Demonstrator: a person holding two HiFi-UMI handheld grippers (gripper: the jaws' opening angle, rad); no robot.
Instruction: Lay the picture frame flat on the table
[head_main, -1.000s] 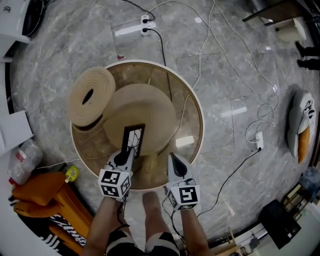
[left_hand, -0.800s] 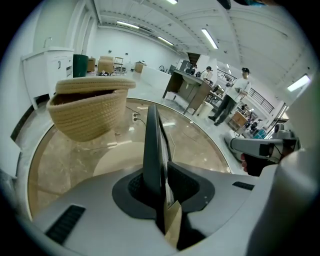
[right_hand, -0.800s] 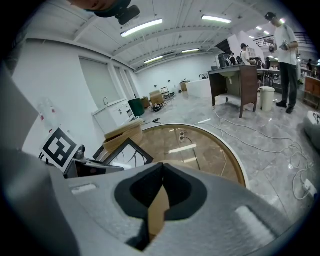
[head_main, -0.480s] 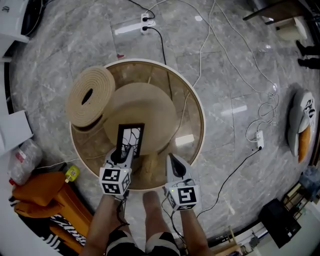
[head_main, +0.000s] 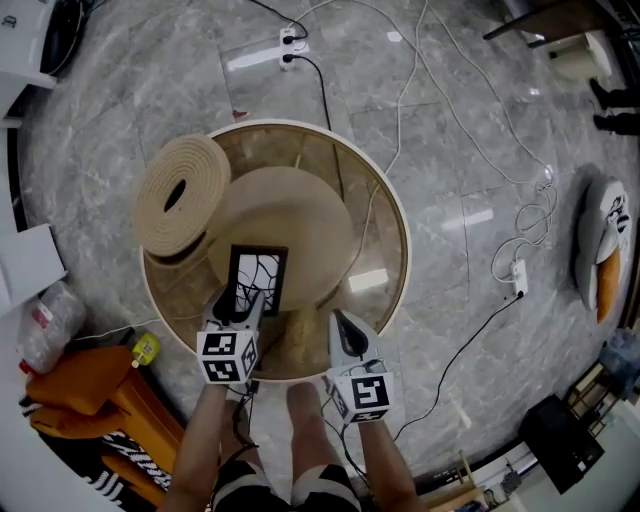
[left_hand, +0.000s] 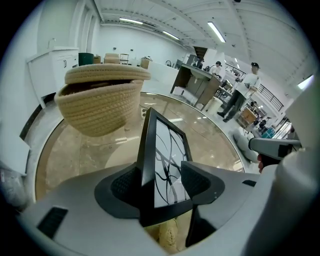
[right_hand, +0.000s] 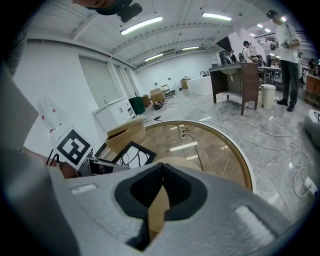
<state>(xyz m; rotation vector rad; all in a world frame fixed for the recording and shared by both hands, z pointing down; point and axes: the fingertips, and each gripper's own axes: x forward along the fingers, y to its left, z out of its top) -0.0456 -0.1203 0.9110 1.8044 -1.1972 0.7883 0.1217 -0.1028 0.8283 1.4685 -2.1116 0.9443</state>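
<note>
My left gripper (head_main: 246, 302) has just been opening its jaws, and the picture frame (head_main: 257, 280) sits loose between them. It is over the near edge of the tan mat (head_main: 300, 215) on the table (head_main: 397, 210), face tipped up (fully flat or not, I cannot tell). My worry is that if I pull back crooked, a pad catches the frame's edge and drags or flips it. My right gripper (right_hand: 161, 167) is closed on nothing.
</note>
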